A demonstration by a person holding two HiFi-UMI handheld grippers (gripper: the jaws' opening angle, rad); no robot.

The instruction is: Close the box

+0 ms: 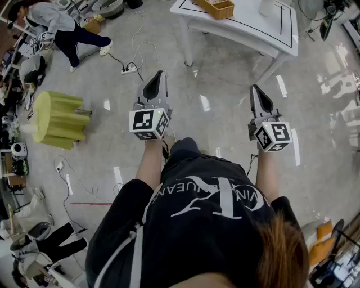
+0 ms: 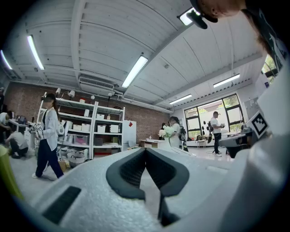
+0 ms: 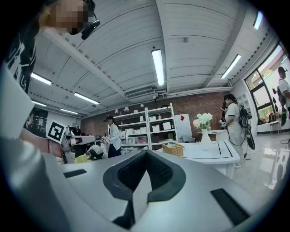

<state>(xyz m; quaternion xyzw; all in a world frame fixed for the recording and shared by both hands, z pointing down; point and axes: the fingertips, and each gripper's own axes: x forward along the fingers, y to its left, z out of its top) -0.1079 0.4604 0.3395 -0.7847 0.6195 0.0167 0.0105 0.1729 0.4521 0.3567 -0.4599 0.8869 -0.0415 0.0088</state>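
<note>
A woven tan box (image 1: pixel 216 7) stands on the white table (image 1: pixel 247 29) at the far edge of the head view; the right gripper view shows the box (image 3: pixel 174 148) on that table (image 3: pixel 213 156), well ahead. I hold both grippers level over the bare floor, far short of the table. My left gripper (image 1: pixel 154 79) has its jaws together with nothing between them, as the left gripper view (image 2: pixel 145 152) confirms. My right gripper (image 1: pixel 256 91) is likewise shut and empty (image 3: pixel 146 154).
A yellow-green ribbed drum (image 1: pixel 57 119) lies on the floor at left. A power strip with cables (image 1: pixel 129 70) sits ahead of the left gripper. A white vase of flowers (image 3: pixel 204 130) stands beside the box. People (image 1: pixel 62 27) stand around the room's edges, near shelving (image 2: pixel 90 131).
</note>
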